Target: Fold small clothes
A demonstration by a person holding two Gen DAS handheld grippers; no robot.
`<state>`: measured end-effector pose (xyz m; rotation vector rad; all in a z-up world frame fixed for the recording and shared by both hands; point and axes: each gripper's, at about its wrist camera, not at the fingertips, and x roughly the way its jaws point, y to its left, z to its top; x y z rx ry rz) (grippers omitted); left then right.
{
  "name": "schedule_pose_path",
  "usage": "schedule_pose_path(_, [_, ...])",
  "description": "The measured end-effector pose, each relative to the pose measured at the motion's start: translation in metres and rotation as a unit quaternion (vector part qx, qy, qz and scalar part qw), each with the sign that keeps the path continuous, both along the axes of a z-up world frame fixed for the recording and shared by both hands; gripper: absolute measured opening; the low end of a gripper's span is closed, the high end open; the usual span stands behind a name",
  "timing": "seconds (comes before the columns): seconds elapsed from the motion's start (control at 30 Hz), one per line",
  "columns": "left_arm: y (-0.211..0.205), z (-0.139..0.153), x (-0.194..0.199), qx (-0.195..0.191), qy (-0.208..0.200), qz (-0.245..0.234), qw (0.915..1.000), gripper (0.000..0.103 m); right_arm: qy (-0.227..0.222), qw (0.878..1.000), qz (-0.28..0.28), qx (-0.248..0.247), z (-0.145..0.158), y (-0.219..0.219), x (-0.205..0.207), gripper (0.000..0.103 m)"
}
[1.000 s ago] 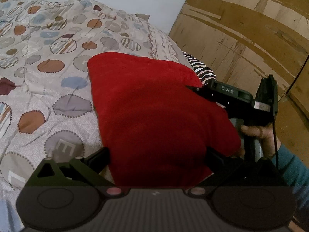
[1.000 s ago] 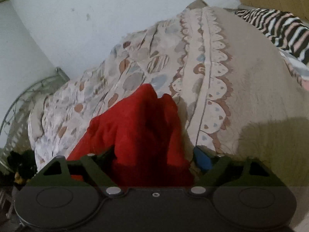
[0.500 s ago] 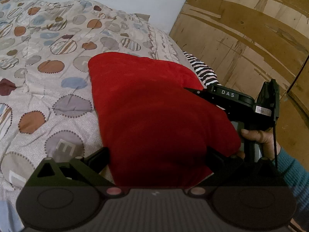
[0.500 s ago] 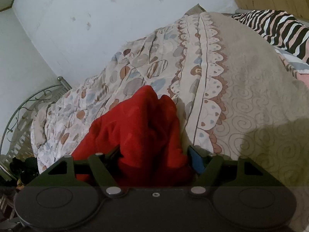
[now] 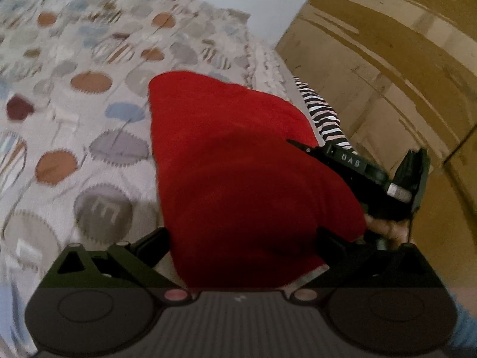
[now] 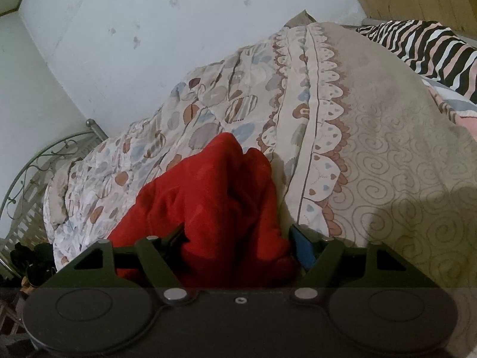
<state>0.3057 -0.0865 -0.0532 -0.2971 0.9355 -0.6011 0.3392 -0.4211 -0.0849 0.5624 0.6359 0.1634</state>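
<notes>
From my left wrist camera the red garment (image 5: 238,173) lies dead ahead on the bed's patterned quilt (image 5: 74,137), its near edge bunched up between the jaws of my left gripper (image 5: 241,238) and its long axis running away from me toward the wall. Those jaws stand wide with cloth filling the gap, but I cannot tell whether the pads are actually pressing on it (the fabric hides both tips).

My right gripper (image 6: 238,235) has a thick wad of the same garment (image 6: 214,197) between its jaws, which stand fairly wide and appear to be pinching it, the blue pad (image 6: 302,246) against the cloth. In the left view that gripper (image 5: 351,167) comes in at the garment's right edge, with the person's hand (image 5: 384,229) under it.

So both hands sit on the near end. I judge the coming fold turns on carrying this end forward along the long axis onto the far part.

Readable writing: "DAS" on the right gripper's body (image 5: 353,161). A zebra-striped cloth (image 5: 325,113) lies beyond the right edge.
</notes>
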Motion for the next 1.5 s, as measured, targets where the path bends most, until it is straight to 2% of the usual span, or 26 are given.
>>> schedule_pose_path(0.13, [0.013,0.010,-0.002,-0.016,0.028,0.008,0.9995,0.102,-0.002,1.000,-0.001,0.000,-0.001,0.000,0.000,0.073])
schedule_pose_path(0.3, [0.031,0.027,-0.006,-0.064,0.000,0.023,0.9977,0.102,-0.007,1.000,-0.004,0.000,-0.003,-0.001,0.000,0.073])
schedule_pose_path(0.43, [0.032,0.030,0.013,-0.083,-0.005,0.056,0.9950,0.102,-0.009,1.000,-0.004,-0.001,-0.004,-0.001,-0.001,0.074])
schedule_pose_path(0.5, [0.027,0.023,0.028,-0.087,0.001,0.063,0.9942,0.102,-0.010,1.000,-0.005,-0.001,-0.004,-0.001,-0.001,0.074])
schedule_pose_path(0.6, [0.014,0.004,0.049,-0.064,0.039,0.052,0.9958,0.103,-0.011,1.000,-0.004,0.003,-0.004,-0.002,-0.001,0.077])
schedule_pose_path(0.67, [0.016,-0.006,0.050,-0.083,0.046,0.043,0.9946,0.103,-0.017,1.000,-0.009,0.015,-0.001,-0.004,-0.004,0.082])
schedule_pose_path(0.7, [0.017,-0.008,0.050,-0.083,0.043,0.038,0.9949,0.103,-0.024,0.999,-0.014,0.024,0.000,-0.006,-0.007,0.087])
schedule_pose_path(0.77, [0.019,-0.013,0.050,-0.075,0.043,0.024,0.9960,0.103,-0.043,0.998,-0.032,0.045,0.002,-0.012,-0.017,0.089])
schedule_pose_path(0.83, [0.023,-0.019,0.050,-0.081,0.053,0.018,0.9952,0.103,-0.059,0.994,-0.062,0.067,0.002,-0.018,-0.030,0.084])
schedule_pose_path(0.9, [0.026,-0.026,0.049,-0.097,0.067,0.016,0.9929,0.103,-0.071,0.992,-0.080,0.066,0.002,-0.018,-0.042,0.067])
schedule_pose_path(1.03, [0.030,-0.033,0.049,-0.116,0.069,0.016,0.9908,0.103,-0.097,0.989,-0.087,0.064,0.004,0.000,-0.063,0.045])
schedule_pose_path(1.1, [0.033,-0.036,0.049,-0.125,0.074,0.017,0.9893,0.103,-0.114,0.989,-0.086,0.046,0.008,0.012,-0.069,0.023])
schedule_pose_path(1.27, [0.035,-0.038,0.047,-0.132,0.076,0.022,0.9881,0.103,-0.148,0.986,-0.075,-0.031,0.023,0.042,-0.069,0.019])
schedule_pose_path(1.4, [0.033,-0.037,0.045,-0.127,0.071,0.024,0.9891,0.103,-0.164,0.983,-0.049,-0.064,0.030,0.055,-0.066,0.016])
schedule_pose_path(1.5, [0.029,-0.036,0.044,-0.124,0.067,0.026,0.9896,0.103,-0.160,0.982,-0.046,-0.090,0.030,0.055,-0.060,0.017])
